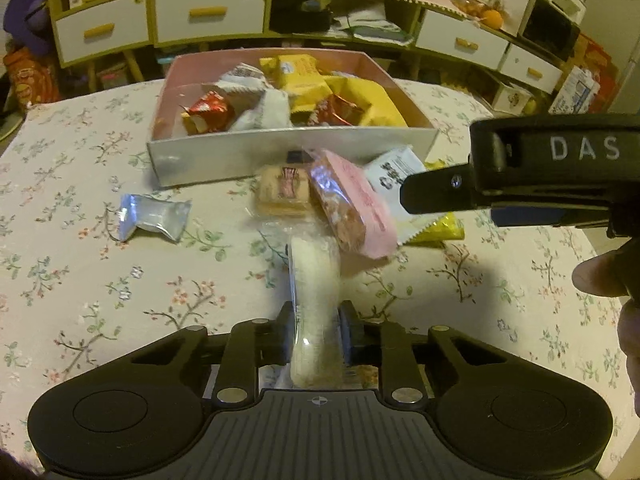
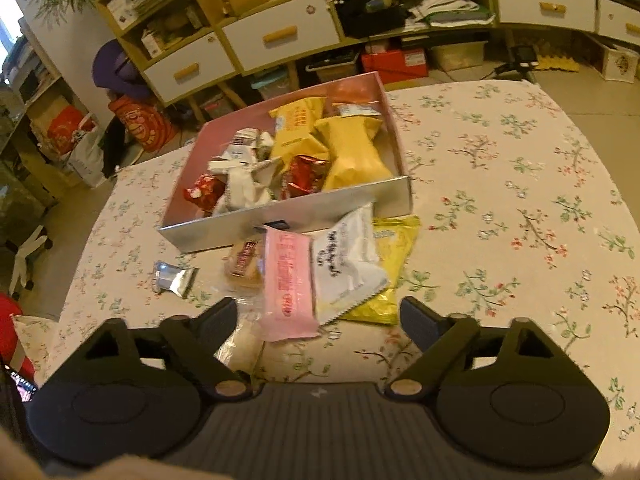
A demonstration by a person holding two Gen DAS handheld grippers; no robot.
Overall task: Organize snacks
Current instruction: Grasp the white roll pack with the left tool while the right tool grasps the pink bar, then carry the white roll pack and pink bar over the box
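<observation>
My left gripper (image 1: 317,326) is shut on a pale snack bar in clear wrap (image 1: 316,280), low over the floral tablecloth. Beyond it lie a biscuit pack (image 1: 284,192), a pink packet (image 1: 352,204), a white packet (image 1: 394,176) and a yellow packet (image 1: 440,230), all in front of the silver-walled box (image 1: 240,156) filled with yellow, red and white snacks. My right gripper (image 2: 318,314) stands open; the near end of the pink packet (image 2: 286,284) lies between its fingers, untouched. The white packet (image 2: 348,260) and yellow packet (image 2: 394,272) lie just past it.
A silver-wrapped sweet (image 1: 154,216) lies alone left of the pile. A person's hand (image 1: 600,280) shows at the right edge under the right gripper's body. Shelves with white drawers (image 2: 280,32) stand behind the table. Bare cloth (image 2: 500,220) stretches to the right.
</observation>
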